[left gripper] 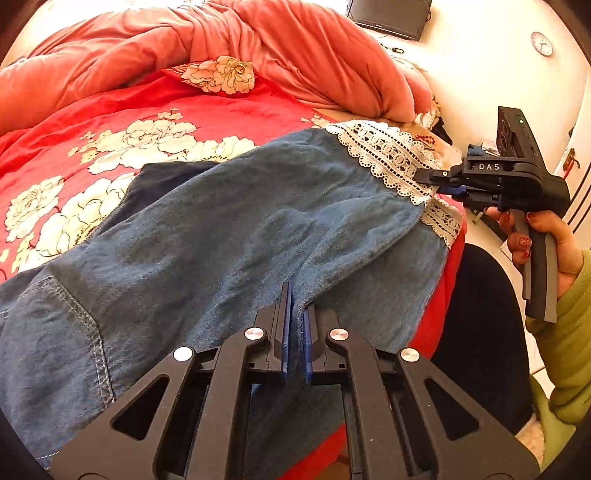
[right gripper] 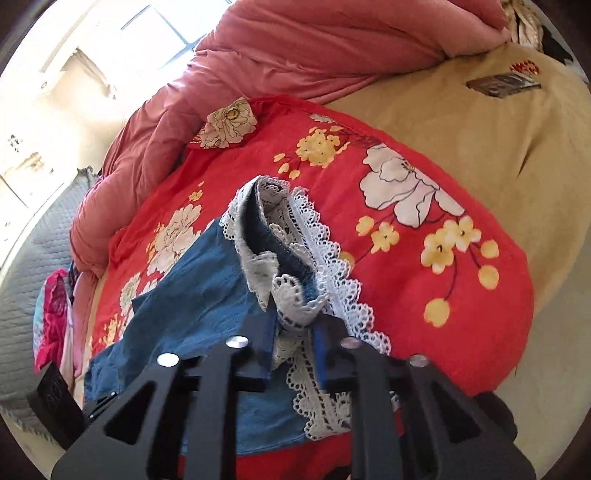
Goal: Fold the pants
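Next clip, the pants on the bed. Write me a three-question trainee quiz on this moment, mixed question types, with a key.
1. True or false: the blue denim pants lie on a plain white sheet.
2. What does the right gripper pinch? A) white lace hem B) pink quilt C) nothing
3. Fill in: the left gripper is closed on a fold of ____.

Key: 1 false, it is a red floral sheet; 2 A; 3 denim.

Light: strong daylight is admitted through the window (right gripper: 166, 33), which is blown out
Wall (left gripper: 480, 74): overexposed
Edges: heavily bent by the fisheye, with dark corner vignetting
Focus: slight softness is seen throughout
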A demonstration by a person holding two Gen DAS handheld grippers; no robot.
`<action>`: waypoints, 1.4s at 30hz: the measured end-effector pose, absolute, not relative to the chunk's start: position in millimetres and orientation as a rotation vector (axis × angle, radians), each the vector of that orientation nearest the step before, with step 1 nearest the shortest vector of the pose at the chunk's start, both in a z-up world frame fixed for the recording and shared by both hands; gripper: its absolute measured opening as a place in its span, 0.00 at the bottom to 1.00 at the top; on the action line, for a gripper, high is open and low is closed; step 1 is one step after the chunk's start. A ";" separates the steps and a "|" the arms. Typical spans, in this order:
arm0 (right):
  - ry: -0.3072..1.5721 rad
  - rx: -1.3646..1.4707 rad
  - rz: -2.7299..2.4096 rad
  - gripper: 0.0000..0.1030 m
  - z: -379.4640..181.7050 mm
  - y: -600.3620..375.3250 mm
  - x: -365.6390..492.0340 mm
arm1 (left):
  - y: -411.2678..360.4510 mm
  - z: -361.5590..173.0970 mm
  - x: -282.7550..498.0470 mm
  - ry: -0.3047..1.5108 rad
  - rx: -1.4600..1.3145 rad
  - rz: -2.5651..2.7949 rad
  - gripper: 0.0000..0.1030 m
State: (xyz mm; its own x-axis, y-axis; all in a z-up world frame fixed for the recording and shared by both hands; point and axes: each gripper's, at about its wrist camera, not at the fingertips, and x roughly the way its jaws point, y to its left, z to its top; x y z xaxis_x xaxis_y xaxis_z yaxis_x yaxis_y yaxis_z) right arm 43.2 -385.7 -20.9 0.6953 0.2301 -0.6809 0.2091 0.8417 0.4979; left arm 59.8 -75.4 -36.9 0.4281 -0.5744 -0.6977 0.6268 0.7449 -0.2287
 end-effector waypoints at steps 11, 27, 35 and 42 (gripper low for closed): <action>0.821 0.589 0.058 0.13 -2.6 -396.3 11.5 | -69.7 -10.5 36.1 0.776 0.086 -0.802 0.00; 0.881 0.650 0.047 0.21 -29.5 -406.7 -5.5 | -75.9 -39.6 16.8 0.852 0.117 -0.781 0.00; 0.774 0.553 0.030 0.39 7.6 -402.5 -30.9 | -76.6 -43.3 15.5 0.837 0.134 -0.756 0.01; 0.884 0.420 0.179 0.39 -8.5 -348.3 -2.2 | -75.4 -46.3 14.0 0.847 0.114 -0.744 0.02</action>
State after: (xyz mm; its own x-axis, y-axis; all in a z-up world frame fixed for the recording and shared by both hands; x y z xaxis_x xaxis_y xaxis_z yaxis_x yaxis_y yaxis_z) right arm -2.2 -348.3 -8.5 0.6259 0.3216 -0.7105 0.0198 0.9042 0.4267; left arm 14.0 -75.4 -46.3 0.4301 -0.5512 -0.7150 0.6379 0.7460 -0.1914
